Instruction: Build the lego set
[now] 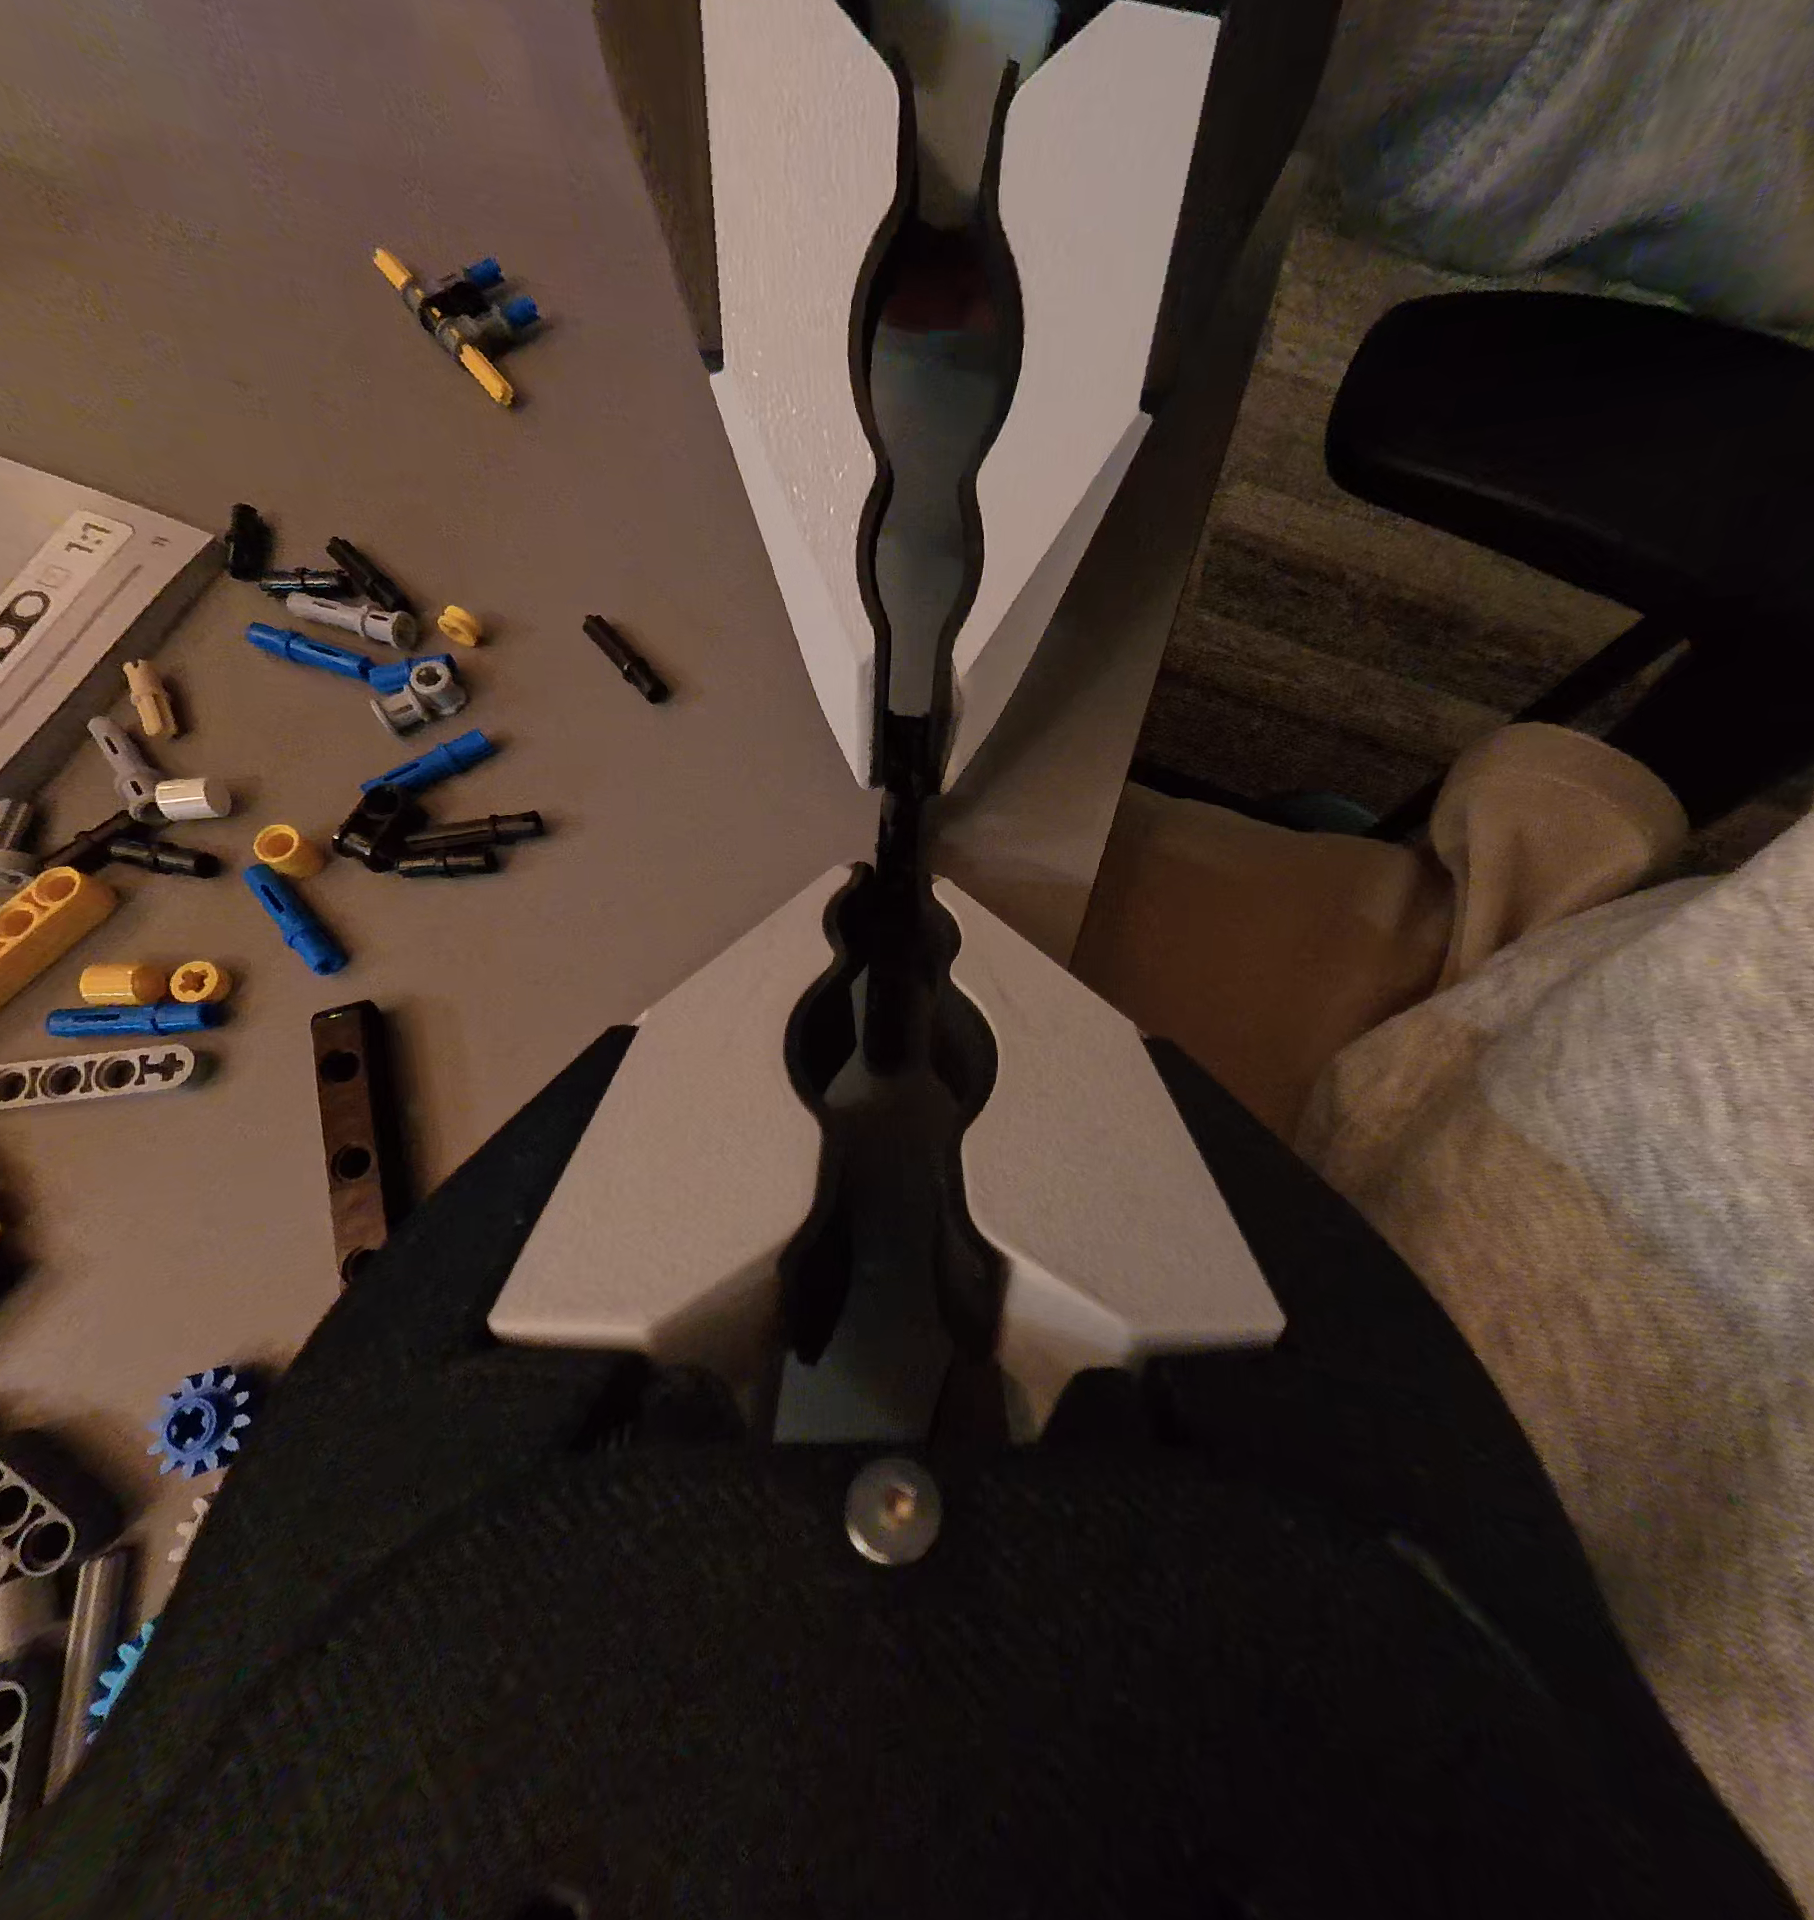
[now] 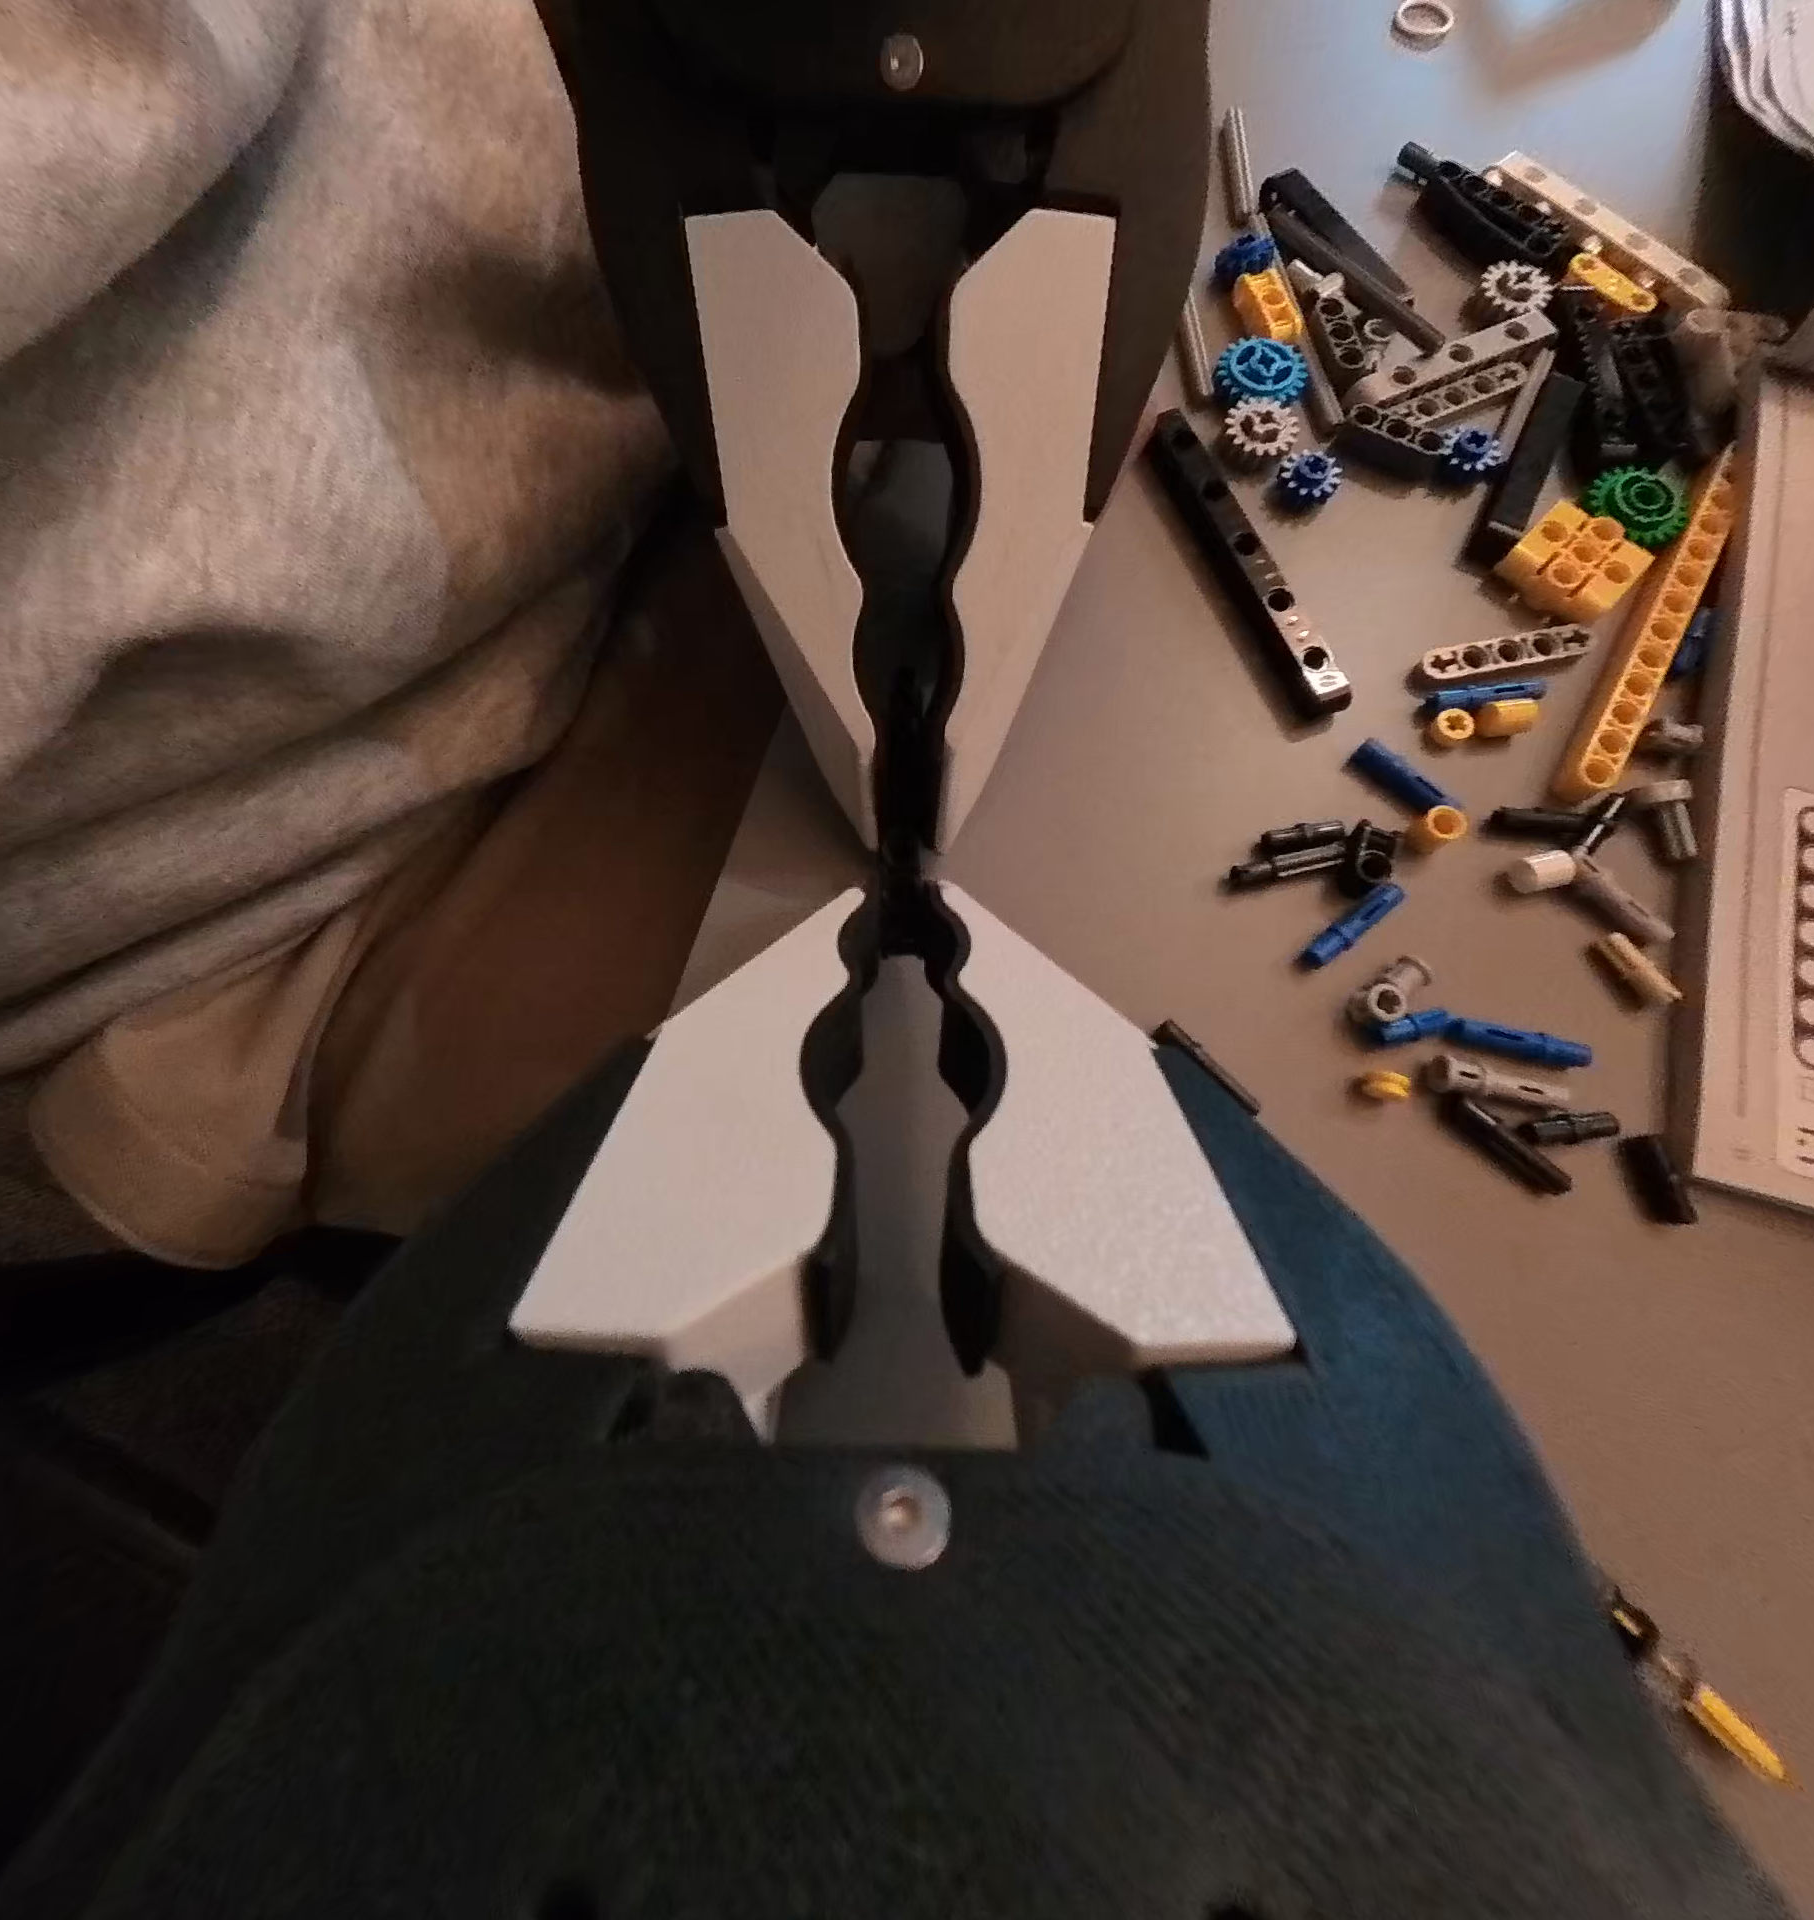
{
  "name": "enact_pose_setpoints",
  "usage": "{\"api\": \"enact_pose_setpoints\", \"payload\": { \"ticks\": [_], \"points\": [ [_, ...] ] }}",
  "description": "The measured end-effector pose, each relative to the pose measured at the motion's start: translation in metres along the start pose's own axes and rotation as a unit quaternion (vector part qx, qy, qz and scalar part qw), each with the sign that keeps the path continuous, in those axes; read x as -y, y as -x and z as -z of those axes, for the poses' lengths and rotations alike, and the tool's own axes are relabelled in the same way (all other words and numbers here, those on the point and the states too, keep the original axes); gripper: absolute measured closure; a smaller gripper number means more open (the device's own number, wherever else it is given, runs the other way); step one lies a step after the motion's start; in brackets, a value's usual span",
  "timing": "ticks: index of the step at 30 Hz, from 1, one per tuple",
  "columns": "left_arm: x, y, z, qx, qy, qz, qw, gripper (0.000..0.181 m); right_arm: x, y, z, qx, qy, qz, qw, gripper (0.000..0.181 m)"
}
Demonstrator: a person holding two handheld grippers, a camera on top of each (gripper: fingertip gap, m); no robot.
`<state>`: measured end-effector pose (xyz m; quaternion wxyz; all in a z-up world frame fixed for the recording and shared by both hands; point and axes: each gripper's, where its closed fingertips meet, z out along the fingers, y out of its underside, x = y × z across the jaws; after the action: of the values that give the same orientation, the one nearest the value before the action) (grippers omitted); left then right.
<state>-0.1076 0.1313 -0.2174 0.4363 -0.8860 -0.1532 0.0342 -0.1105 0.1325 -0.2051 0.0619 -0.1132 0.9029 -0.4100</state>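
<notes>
My left gripper and my right gripper meet tip to tip over the table edge. Both are shut on a slim black pin piece that bridges the two sets of tips. In the left wrist view it runs back between the left jaws; its far end is pinched at the right tips. In the right wrist view my right gripper holds the near end of the black piece, and the left gripper holds the rest. I cannot tell whether it is one part or two joined parts.
Loose parts lie on the grey table: blue and black pins, a yellow beam, a black beam, gears, and a small yellow-and-blue assembly. An instruction booklet lies beside them. A person's grey sleeve and a black chair are close. Both grippers' tips are close together, under 4 cm apart. From either gripper's tips it is about 15 cm to the small yellow-and-blue assembly.
</notes>
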Motion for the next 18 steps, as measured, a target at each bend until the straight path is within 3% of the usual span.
{"api": "enact_pose_setpoints", "payload": {
  "ticks": [1,13,18],
  "points": [
    [0.0,0.0,0.0,0.0,0.0,-0.001,1.0,0.174,-0.0006,0.0001,-0.0002,0.001,0.002,0.0,1.0,0.175],
    [0.0005,0.0,-0.0002,0.001,-0.001,0.001,1.0,0.174,-0.0042,-0.0002,-0.0015,-0.017,0.084,0.008,0.996,0.175],
    [0.0012,0.0,-0.0006,0.003,-0.002,0.002,1.0,0.158,-0.0035,-0.0008,-0.0028,-0.033,0.115,0.017,0.993,0.175]
  ]
}}
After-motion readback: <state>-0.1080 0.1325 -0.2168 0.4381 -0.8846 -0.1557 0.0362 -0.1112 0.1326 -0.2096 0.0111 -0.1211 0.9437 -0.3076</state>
